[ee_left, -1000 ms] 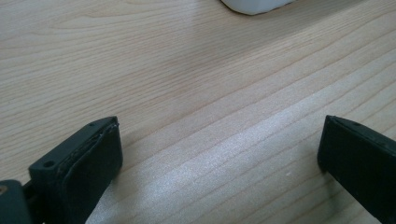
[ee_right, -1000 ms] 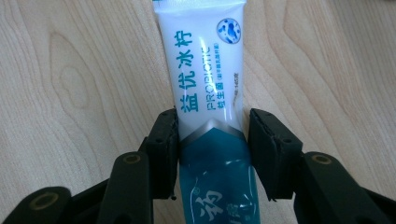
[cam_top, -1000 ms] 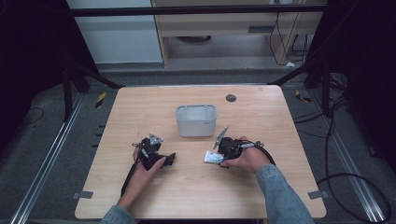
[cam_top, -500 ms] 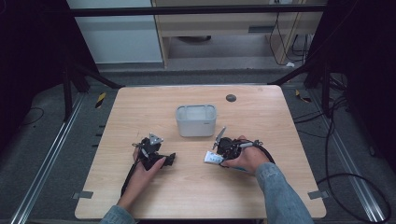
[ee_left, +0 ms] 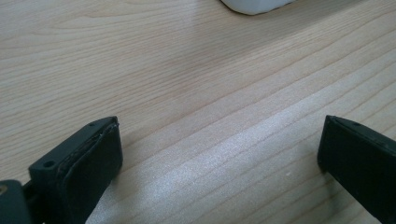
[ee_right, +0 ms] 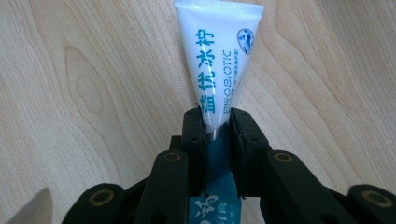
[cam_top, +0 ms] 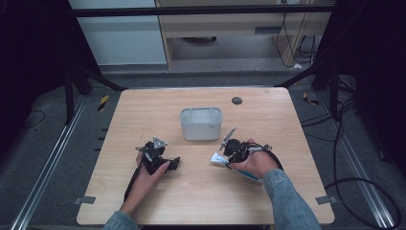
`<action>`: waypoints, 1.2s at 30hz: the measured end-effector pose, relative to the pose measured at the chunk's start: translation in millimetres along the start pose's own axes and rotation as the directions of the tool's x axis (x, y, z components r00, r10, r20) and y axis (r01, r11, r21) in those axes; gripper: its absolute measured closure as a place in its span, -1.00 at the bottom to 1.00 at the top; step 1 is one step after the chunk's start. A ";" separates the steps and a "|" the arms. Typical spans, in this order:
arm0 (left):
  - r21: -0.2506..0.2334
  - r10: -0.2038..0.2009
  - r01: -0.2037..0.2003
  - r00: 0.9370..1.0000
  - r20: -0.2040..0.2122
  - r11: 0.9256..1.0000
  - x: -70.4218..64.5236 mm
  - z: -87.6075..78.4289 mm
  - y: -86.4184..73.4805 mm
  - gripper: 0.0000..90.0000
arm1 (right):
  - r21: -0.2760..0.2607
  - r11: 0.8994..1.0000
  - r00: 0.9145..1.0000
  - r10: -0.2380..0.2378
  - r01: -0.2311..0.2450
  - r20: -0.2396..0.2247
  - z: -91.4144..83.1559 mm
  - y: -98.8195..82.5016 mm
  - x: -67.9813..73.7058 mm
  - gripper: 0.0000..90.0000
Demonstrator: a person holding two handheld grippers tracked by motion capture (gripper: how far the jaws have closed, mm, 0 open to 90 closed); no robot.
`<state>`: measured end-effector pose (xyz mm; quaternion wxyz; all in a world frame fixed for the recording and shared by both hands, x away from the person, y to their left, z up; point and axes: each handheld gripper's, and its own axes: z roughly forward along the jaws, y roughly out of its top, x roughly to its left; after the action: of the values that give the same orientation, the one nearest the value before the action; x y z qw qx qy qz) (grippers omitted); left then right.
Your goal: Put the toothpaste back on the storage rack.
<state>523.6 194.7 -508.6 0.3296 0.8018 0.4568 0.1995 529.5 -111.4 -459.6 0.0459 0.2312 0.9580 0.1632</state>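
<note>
Right tool [ee_right: 217, 123] clamped on white tube [ee_right: 218, 60], just front-right of grey bin [cam_top: 201, 123], flat end resting low on counter [cam_top: 268, 115]. Tube looked light, soft, slick; grip mid-body seemed sound. Left tool [ee_left: 219, 154] front-left of bin, jaws apart, empty.

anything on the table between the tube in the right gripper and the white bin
Nothing visible. The right gripper is shut on the toothpaste tube, and only bare wooden table lies between it and the white bin.
</note>
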 end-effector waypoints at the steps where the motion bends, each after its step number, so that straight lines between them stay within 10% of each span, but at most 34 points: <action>1: 0.000 0.000 0.000 1.000 0.000 1.000 0.0 0.0 0.0 -1.00 | -0.004 1.000 1.000 0.009 -0.009 -0.004 -0.7 -0.2 0.0 0.73; 14: -0.001 0.000 0.000 1.000 0.002 1.000 0.1 0.0 -0.1 -1.00 | -0.076 0.995 0.997 0.069 -0.065 0.040 -31.2 -3.8 -2.7 0.76; 36: -0.001 0.000 0.000 1.000 0.002 1.000 0.1 0.0 -0.1 -1.00 | -0.258 0.956 0.977 0.174 -0.137 0.125 -92.2 -11.4 -13.9 0.82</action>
<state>523.6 194.9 -508.7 0.3306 0.8019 0.4562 0.1990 521.9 -154.2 -376.4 0.1314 0.3098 0.9029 0.2674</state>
